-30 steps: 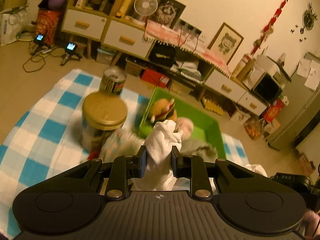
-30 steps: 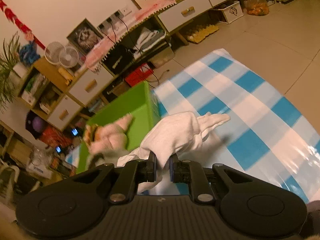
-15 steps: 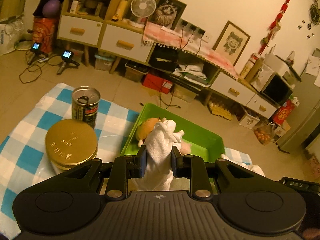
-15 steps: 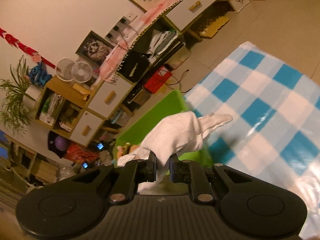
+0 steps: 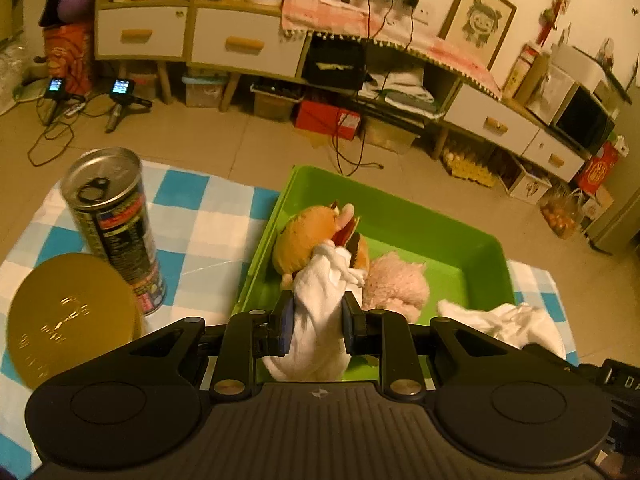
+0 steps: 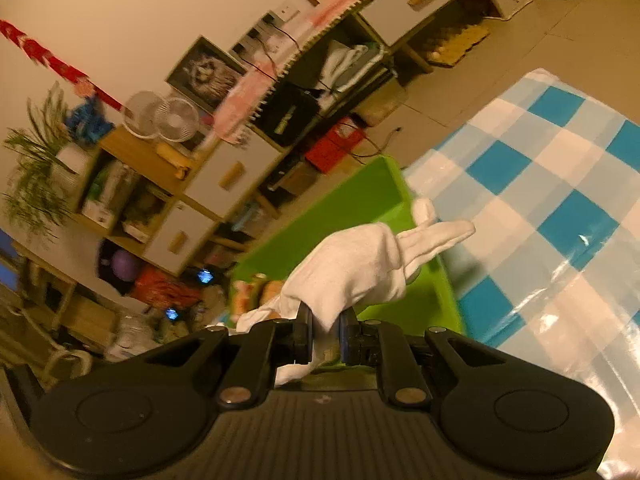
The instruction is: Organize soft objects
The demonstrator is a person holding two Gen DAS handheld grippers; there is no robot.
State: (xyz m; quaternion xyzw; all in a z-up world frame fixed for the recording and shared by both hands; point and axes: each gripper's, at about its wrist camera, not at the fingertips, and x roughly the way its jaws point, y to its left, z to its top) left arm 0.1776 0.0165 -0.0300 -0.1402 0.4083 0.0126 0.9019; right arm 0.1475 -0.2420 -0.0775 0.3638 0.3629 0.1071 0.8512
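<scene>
The left gripper (image 5: 316,322) has its jaws squeezed tight on a white glove (image 5: 320,300). The glove sticks up between them and hangs over the near end of the green bin (image 5: 460,236). Inside the bin lie a burger plush toy (image 5: 308,240) and a pink plush toy (image 5: 394,284), just past the glove.

The right gripper (image 6: 325,334) has its jaws pinched on a second white glove (image 6: 360,268). That glove (its floppy fingers point to the right) hangs over the bin's corner, right by the blue and white checked cloth (image 6: 560,200).

On the cloth to the left of the bin stand a tall drink can (image 5: 112,228) and a tin with a gold lid (image 5: 70,316).

A second ago the left glove was lower and nearer the gold tin, with the bin further ahead. Now it is above the bin's near edge, and the can and tin are off to the left. The right glove was over the cloth next to the bin, and now it is over the bin. Both sets of jaws grip the same as before.
</scene>
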